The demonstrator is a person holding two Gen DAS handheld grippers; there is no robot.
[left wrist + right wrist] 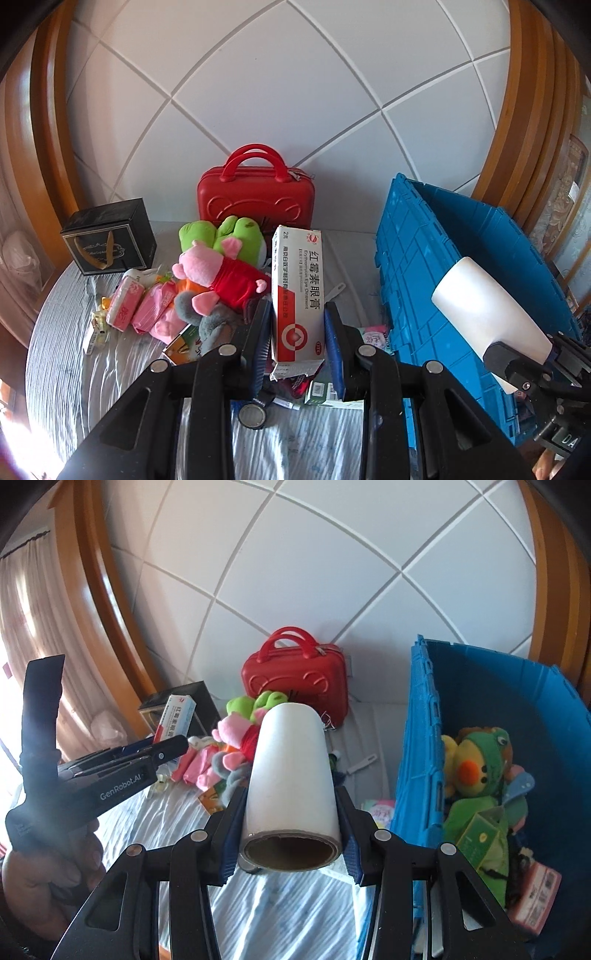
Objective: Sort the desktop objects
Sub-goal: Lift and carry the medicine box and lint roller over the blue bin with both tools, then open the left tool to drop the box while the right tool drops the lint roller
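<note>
The ointment box [297, 291] is sitting upright between the fingers of the left gripper [297, 347], lifted in front of the heap of plush toys [221, 273]. Behind that heap the small suitcase [256, 192] is standing against the wall, and the gift box [109, 240] is sitting to its left. The storage crate [417, 738] is standing at the right, with a plush duck [476, 764] lying in it. The right gripper [291, 834] is holding the film roll [291, 775] just left of the crate.
</note>
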